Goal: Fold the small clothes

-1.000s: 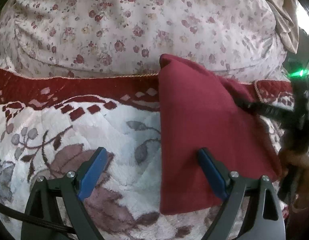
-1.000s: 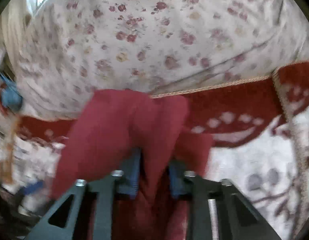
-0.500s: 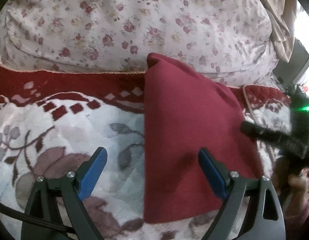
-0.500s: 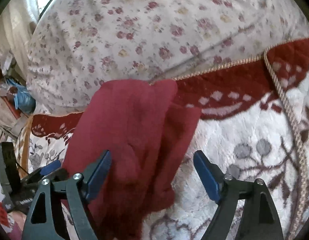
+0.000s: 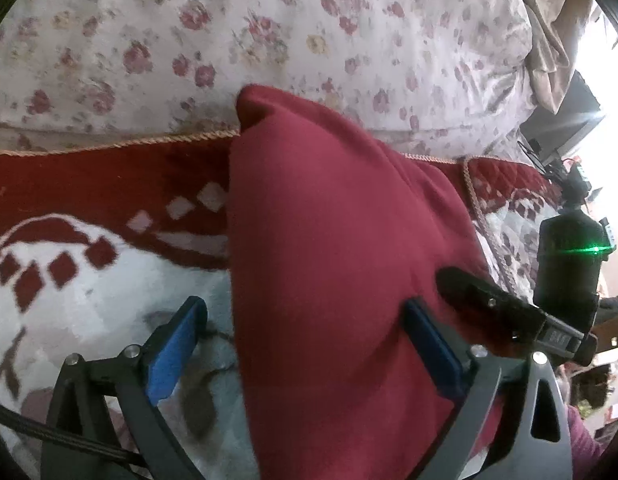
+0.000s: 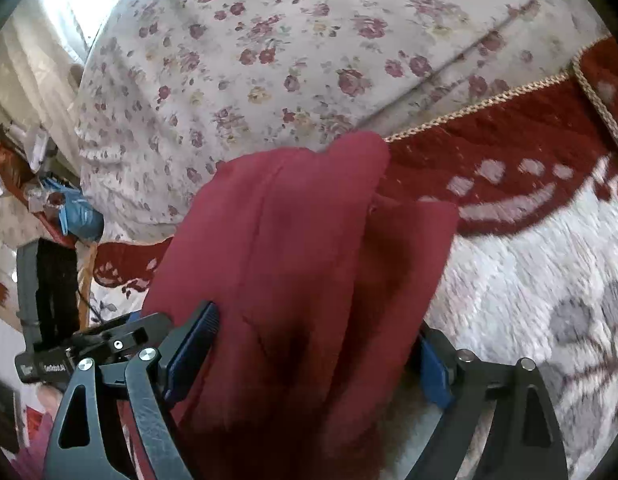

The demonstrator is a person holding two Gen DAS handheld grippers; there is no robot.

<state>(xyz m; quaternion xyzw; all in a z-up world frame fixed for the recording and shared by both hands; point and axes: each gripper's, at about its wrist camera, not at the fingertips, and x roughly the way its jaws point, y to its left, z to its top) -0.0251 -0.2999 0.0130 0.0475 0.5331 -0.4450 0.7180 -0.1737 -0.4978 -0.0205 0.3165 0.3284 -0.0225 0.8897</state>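
A dark red folded garment [image 5: 329, 220] lies on a plush red-and-white blanket [image 5: 89, 280], its far corner reaching the floral quilt [image 5: 229, 40]. My left gripper [image 5: 303, 304] hangs over the garment's near left edge. Its jaws are opening; cloth lies between the blue pads [image 5: 173, 352], which do not press on it. In the right wrist view the garment [image 6: 289, 232] shows stacked layers and a lengthwise fold. My right gripper [image 6: 317, 320] stands open astride it, gripping nothing. Each gripper appears at the edge of the other's view.
The blanket [image 6: 529, 260] has a braided cord edge [image 6: 481, 104] against the floral quilt [image 6: 289, 60]. A beige cloth [image 5: 549, 40] hangs at the far right. Clutter with a blue bag [image 6: 81, 216] sits beyond the bed's left side. The right gripper's black body [image 5: 569, 256] shows a green light.
My right gripper opened and let go of the pinched red fold, which settled onto the garment. My left gripper moved in over the garment and tipped downward.
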